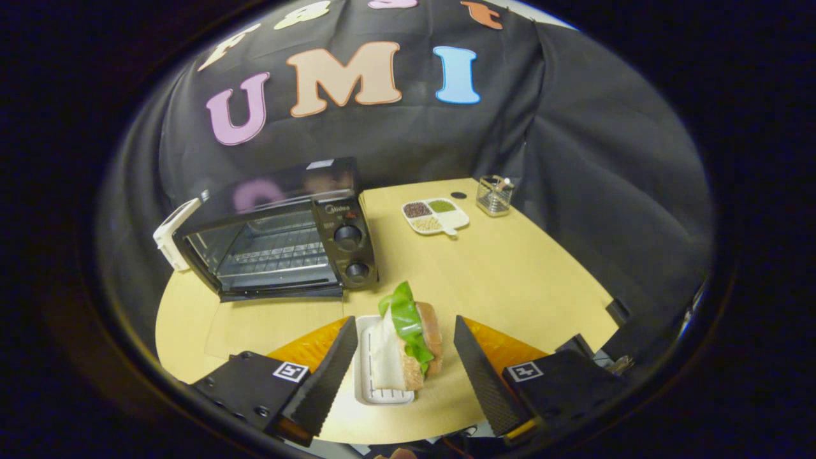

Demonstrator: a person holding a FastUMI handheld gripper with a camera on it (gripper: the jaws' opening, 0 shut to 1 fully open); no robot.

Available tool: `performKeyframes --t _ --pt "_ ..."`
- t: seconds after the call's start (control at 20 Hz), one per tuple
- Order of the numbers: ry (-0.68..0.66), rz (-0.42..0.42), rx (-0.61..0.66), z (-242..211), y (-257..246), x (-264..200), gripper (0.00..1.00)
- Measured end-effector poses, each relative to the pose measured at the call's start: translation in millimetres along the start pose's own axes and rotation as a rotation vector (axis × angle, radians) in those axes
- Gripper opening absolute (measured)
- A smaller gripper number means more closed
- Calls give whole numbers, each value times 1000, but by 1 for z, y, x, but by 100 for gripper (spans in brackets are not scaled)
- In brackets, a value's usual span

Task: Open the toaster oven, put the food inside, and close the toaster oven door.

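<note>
While the toaster oven (280,239) stands open beyond, the gripper (405,328) fingers sit spread apart, flanking a sandwich (411,341) on its white tray (365,370).

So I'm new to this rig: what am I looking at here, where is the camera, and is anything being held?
The camera rides on a hand-held gripper that a person carries; its two fingers reach in from below. They stand open around a sandwich with lettuce, resting on a small white tray, without pressing on it, so nothing is held. Beyond them on the wooden table stands a black toaster oven with its door folded down, rack showing inside. Further back lie a divided dish of grains and a small wire basket.
</note>
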State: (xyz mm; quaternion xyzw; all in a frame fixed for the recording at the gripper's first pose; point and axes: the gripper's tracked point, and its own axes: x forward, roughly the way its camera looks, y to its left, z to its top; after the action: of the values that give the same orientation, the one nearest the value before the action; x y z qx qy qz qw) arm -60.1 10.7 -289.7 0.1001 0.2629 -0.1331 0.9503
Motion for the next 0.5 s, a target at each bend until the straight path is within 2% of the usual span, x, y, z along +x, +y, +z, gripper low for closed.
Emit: performKeyframes --t 0.25,0.45,0.5 --pt "103 100 24 -35 11 27 96" --pt "140 133 33 -48 15 38 93" --pt "155 135 38 -51 15 39 80"
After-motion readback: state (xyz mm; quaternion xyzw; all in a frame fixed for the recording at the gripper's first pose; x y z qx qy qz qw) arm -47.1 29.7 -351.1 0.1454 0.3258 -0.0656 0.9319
